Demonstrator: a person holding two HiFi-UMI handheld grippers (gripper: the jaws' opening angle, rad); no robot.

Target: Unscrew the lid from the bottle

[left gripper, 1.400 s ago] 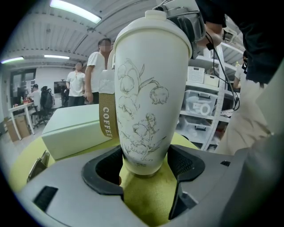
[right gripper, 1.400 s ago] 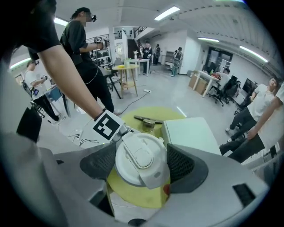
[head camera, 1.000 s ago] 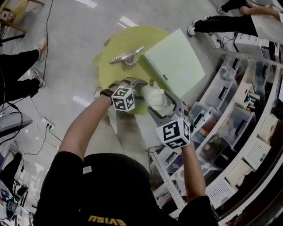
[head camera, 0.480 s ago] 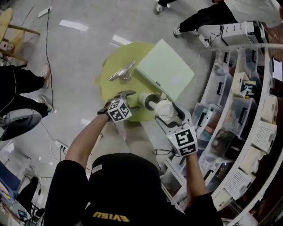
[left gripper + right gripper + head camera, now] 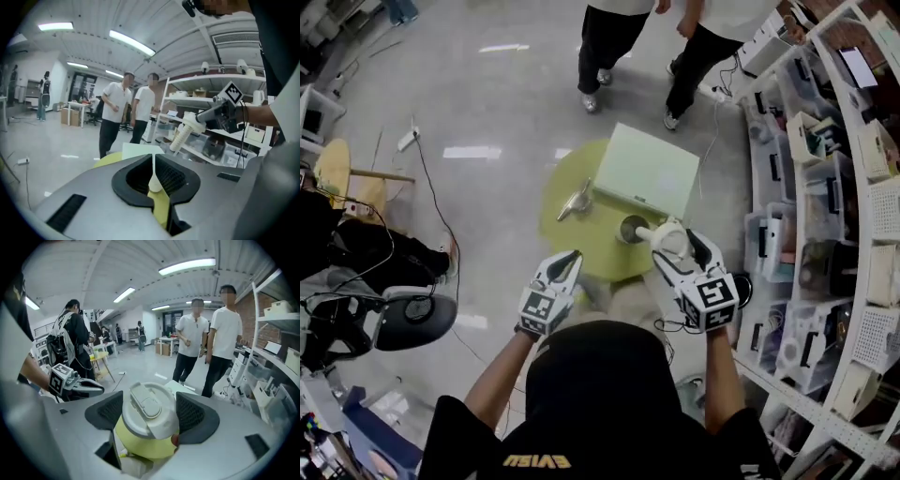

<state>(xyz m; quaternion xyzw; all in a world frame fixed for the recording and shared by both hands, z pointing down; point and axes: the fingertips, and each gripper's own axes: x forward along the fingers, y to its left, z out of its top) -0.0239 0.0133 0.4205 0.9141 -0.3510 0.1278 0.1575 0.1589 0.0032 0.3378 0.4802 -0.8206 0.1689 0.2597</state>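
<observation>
The left gripper (image 5: 572, 258) is held with its jaws just closed together, nothing between them. The white ribbed plastic bottle (image 5: 649, 232) is clamped by the right gripper (image 5: 677, 242) at its white round flip-top lid (image 5: 149, 408). Its body projects ahead of those jaws, above the yellow-green round table (image 5: 567, 225), well apart from the left gripper

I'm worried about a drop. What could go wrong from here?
The right gripper holds the white lid in the air by its rim alone, with a ribbed part sticking out beyond it; that weight might work it loose. The left gripper has just closed, empty, off to one side, so nothing backs up the hold.
</observation>
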